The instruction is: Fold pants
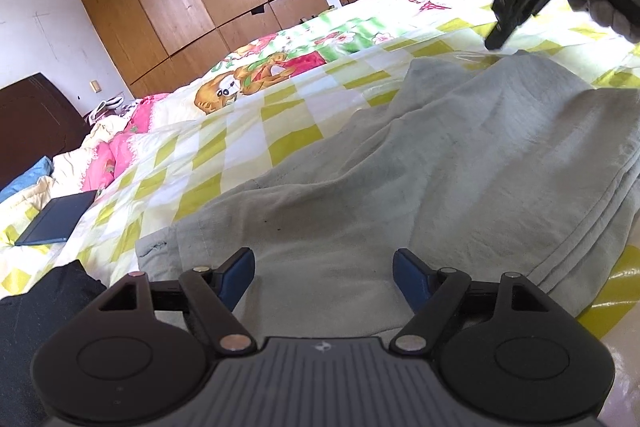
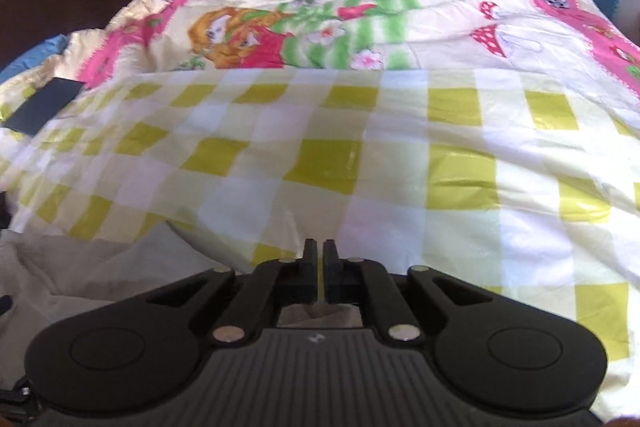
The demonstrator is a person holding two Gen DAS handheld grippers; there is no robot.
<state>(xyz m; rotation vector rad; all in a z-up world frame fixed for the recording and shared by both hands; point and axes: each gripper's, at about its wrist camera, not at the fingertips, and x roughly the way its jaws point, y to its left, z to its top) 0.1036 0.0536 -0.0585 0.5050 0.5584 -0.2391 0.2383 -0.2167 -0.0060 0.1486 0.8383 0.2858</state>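
With the grey pants [image 1: 460,155] heaped on the checked sheet [image 2: 360,155], the left gripper [image 1: 324,277] gaping above them and the right gripper [image 2: 319,259] pinched together, empty as far as I can see, a shallow grab could catch only one layer.

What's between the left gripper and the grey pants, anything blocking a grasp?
Nothing visible. The left gripper is open right over the near edge of the grey pants, with only pants fabric between its fingers. The dark tablet-like slab lies off to the left on the checked sheet.
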